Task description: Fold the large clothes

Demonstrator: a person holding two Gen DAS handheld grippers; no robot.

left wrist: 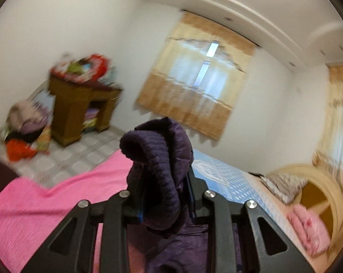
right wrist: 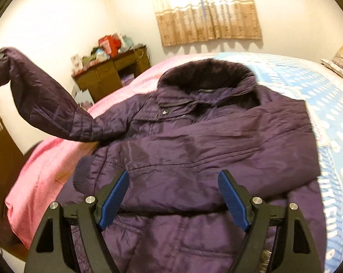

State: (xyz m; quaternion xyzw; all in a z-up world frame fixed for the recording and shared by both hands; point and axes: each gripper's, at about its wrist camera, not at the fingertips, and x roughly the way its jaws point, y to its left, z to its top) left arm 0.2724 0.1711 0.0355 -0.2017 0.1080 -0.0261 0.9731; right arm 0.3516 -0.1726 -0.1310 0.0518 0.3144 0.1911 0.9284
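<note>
While one purple jacket lies across the pink blanket and blue spotted sheet, the left gripper pinches its ribbed cuff aloft; the right gripper hovers spread above it. Two curtains and one wooden desk stand beyond.

Purple padded jacket, sleeve raised

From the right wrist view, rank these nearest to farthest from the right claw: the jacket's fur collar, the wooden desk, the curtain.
1. Fur collar of the purple jacket, straight ahead of the open right claw, on the bed.
2. Wooden desk, beyond the bed's far edge, to the left.
3. Curtain, on the back wall, top centre.
</note>
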